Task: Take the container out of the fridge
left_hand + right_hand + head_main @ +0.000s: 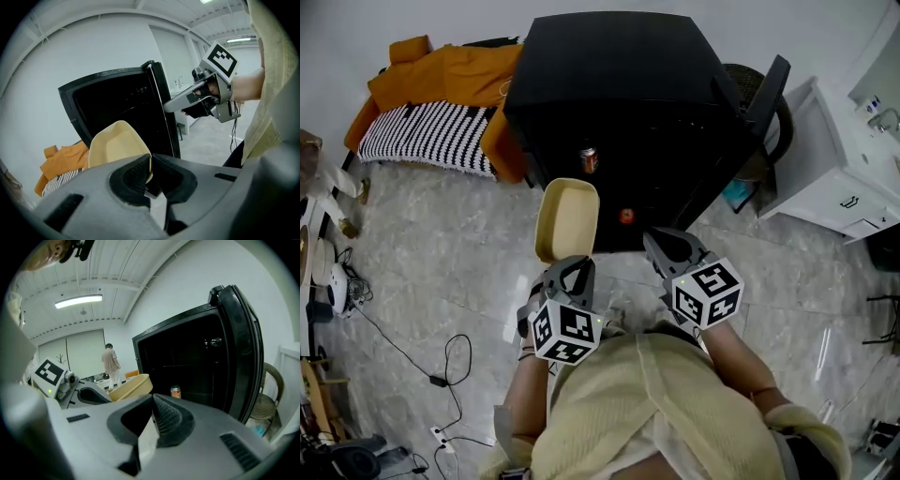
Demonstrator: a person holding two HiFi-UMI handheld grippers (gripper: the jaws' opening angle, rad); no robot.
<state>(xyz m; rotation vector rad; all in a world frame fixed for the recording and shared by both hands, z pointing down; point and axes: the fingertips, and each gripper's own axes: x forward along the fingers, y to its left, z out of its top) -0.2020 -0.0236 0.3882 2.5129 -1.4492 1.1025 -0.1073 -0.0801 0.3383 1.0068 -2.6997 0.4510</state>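
Note:
A cream, shallow plastic container (567, 218) hangs in front of the open black fridge (619, 103), outside it. My left gripper (568, 264) is shut on its near rim. In the left gripper view the container (117, 143) rises just beyond the closed jaws, with the rim pinched between the pads. My right gripper (656, 238) is to the right of the container, shut and holding nothing, near the fridge's lower front. From the right gripper view the container (131, 386) and the left gripper (89, 394) lie to the left. A can (175, 391) stands inside the fridge.
The fridge door (766, 94) stands open to the right, with a wicker chair (759, 141) and a white cabinet (839, 159) behind it. An orange couch with a striped blanket (431, 131) is on the left. Cables (441, 375) lie on the floor. A person (111, 363) stands far off.

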